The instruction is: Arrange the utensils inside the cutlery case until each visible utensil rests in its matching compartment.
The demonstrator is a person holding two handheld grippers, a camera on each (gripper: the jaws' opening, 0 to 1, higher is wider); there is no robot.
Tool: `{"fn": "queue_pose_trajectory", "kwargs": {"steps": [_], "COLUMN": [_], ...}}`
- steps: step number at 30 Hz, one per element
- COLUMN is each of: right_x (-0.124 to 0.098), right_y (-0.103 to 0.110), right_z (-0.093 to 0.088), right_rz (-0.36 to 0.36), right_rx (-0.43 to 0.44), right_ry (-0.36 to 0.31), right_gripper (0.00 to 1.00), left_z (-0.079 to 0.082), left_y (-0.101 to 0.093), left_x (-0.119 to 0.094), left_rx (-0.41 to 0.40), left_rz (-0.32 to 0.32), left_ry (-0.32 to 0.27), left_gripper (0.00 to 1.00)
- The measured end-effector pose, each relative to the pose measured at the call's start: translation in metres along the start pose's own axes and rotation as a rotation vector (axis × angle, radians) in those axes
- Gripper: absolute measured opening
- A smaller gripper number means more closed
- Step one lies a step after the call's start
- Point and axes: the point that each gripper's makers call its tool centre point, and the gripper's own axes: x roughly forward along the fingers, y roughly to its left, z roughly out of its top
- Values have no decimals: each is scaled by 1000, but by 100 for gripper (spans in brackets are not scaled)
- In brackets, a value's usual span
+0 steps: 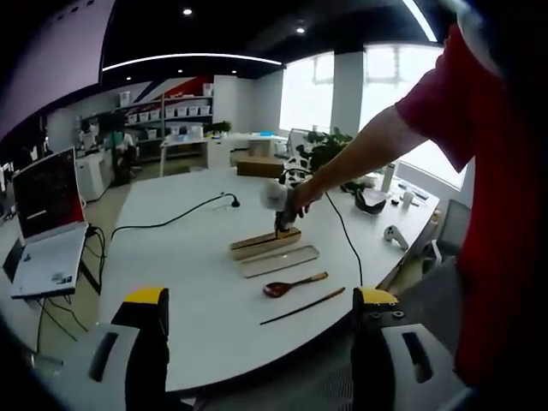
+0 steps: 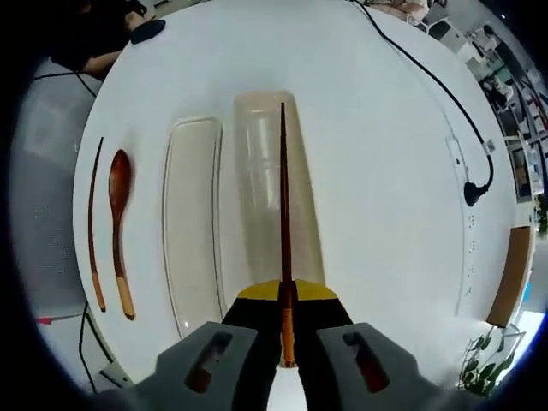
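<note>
Right gripper (image 2: 287, 330) clamps a slender wooden chopstick (image 2: 283, 214) over the translucent oblong case (image 2: 257, 171). Left gripper (image 1: 257, 330): jaws apart, holding nothing. Wooden spoon (image 2: 118, 223) lies left.

Open laptop (image 1: 47, 227) off table's (image 1: 171, 248) side; black cable (image 1: 171, 221) (trailing across).

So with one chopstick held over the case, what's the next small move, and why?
Probably lower it into the case and open: the right tongs grip a chopstick lined up along the case, while the spoon and the other chopstick wait on the table.
</note>
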Motion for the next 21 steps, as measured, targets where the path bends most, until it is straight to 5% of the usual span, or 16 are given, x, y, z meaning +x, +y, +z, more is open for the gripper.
{"fn": "queue_pose_trajectory", "kwargs": {"steps": [21], "right_x": [-16], "right_y": [2], "right_z": [0], "right_rz": [-33], "right_rx": [44], "right_ry": [-16], "right_gripper": [4], "left_z": [3], "left_y": [-4], "left_x": [-3], "left_rx": [21], "left_rz": [-12], "left_ry": [-15], "left_gripper": [90]}}
